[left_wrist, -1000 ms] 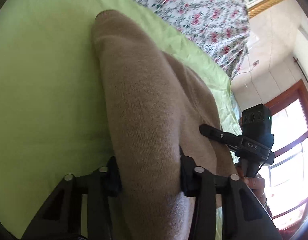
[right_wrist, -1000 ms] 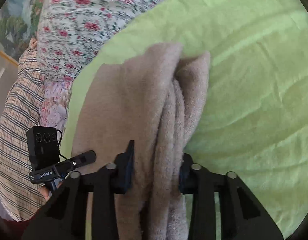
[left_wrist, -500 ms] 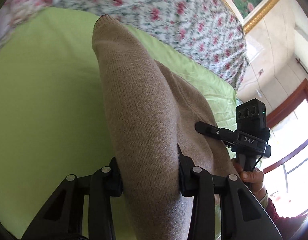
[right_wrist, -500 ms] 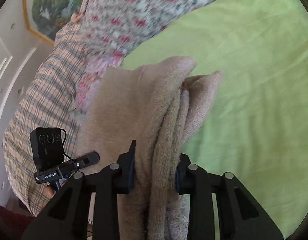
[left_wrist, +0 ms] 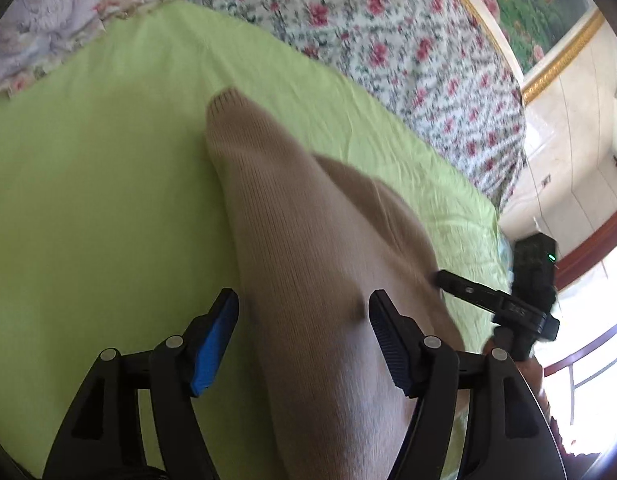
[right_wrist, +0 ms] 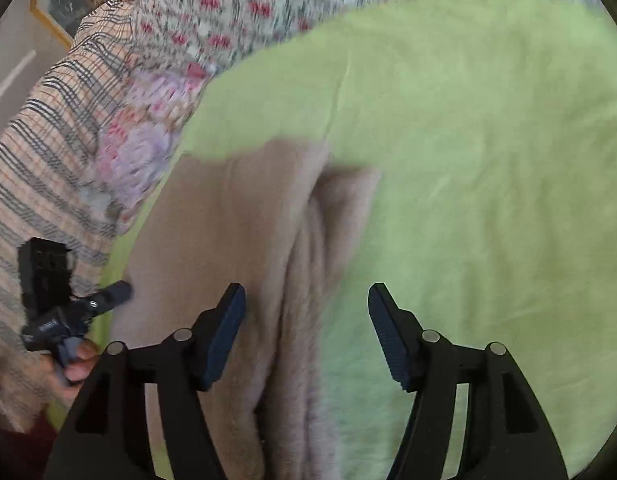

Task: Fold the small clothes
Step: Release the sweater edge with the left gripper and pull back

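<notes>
Item: tan knitted sweater (left_wrist: 308, 280), folded, lying on my lime-green bedsheet (left_wrist: 88, 200), running toward 12 o'clock. My left gripper (left_wrist: 304, 320) and right gripper (right_wrist: 306, 320): jaws opening, pads clear, releasing the finished fold.

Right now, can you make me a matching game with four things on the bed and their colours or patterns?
Things:
1. sweater
2. sheet
3. quilt
4. blanket

Looks:
A. lime green
B. checked with dark stripes
C. beige knit
D. white with red flowers

Pairs: 1-C, 2-A, 3-D, 4-B
</notes>
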{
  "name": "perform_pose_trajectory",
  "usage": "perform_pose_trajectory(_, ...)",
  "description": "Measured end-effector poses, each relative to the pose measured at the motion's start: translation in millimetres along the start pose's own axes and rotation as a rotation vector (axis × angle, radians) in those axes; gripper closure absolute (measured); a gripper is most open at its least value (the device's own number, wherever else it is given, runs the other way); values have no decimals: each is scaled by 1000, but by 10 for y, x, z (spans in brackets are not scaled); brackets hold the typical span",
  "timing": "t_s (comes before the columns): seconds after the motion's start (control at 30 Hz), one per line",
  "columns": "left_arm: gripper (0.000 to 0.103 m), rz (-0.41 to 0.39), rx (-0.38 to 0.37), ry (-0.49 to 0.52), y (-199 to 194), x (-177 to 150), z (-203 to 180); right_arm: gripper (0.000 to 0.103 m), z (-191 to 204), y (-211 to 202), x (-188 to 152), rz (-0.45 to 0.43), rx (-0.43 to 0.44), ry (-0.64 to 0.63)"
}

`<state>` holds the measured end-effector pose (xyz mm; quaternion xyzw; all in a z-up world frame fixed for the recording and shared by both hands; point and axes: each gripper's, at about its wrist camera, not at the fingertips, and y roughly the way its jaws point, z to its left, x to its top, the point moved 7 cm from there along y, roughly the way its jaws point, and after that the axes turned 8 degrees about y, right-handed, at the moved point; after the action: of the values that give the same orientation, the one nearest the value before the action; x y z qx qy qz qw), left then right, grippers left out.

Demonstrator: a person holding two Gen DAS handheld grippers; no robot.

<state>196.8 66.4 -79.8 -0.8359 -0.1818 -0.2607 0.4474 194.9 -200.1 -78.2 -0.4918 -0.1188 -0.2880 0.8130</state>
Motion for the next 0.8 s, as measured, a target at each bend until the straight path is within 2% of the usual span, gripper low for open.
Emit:
perform_pose_trajectory(0.1,35,-12,35,-27,8,175,156,40,219,13,267,-31,55,-11)
perform_pose_trajectory(0.17,35,-16,51,-50,49,264,211,44,284,171,349,-7,40,-13)
perform_pose_trajectory(0.23,35,-12,68,-62,115,306,247,74,326,426,388,49,37,-2)
perform_pose_trajectory(0.27,37,-4,83,-62,154,328,262,94,315,457,410,47,30,2)
perform_pose_trajectory(0.3,40,0,97,-56,183,335,271,94,321,380,444,17,44,-2)
perform_pose_trajectory(0.37,54,7,122,-27,263,372,210,95,300,168,487,-44,69,0)
perform_pose_trajectory(0.43,55,23,143,8,362,389,143,95,194,80,505,-66,50,22)
perform_pose_trajectory(0.57,55,61,225,95,524,346,-2,95,-120,401,355,29,-29,61)
perform_pose_trajectory(0.67,55,48,238,124,362,298,-108,90,-70,293,349,1,-29,70)
perform_pose_trajectory(0.73,55,27,238,145,156,203,-177,85,21,74,295,-21,0,62)
perform_pose_trajectory(0.8,54,7,241,159,-93,21,-233,75,108,-133,175,-43,22,38)
